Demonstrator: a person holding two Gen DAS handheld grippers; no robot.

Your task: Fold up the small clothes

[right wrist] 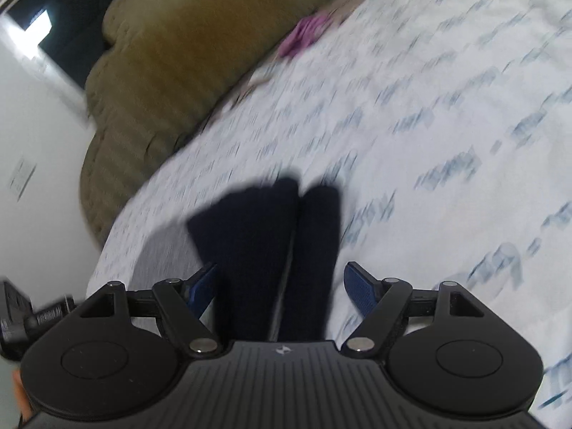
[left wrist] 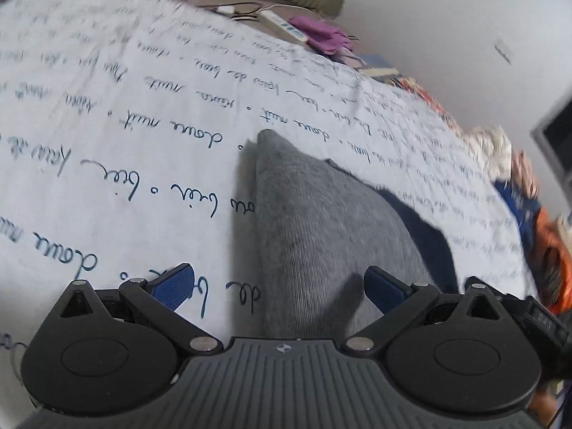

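A grey knit garment (left wrist: 307, 228) with a dark navy part (left wrist: 425, 228) lies on a white bed sheet (left wrist: 107, 150) printed with blue handwriting. My left gripper (left wrist: 282, 284) is open, its blue pads either side of the grey cloth's near end. In the blurred right wrist view a dark navy garment (right wrist: 271, 243) in two long strips lies between the blue pads of my right gripper (right wrist: 282, 286), which is open. I cannot tell whether either gripper touches the cloth.
An olive-green quilted cushion (right wrist: 171, 71) lies at the bed's far edge. A purple cloth (left wrist: 325, 35) and a white power strip (left wrist: 286, 26) sit at the back. Orange, blue and white clothes (left wrist: 529, 207) are piled at the right edge.
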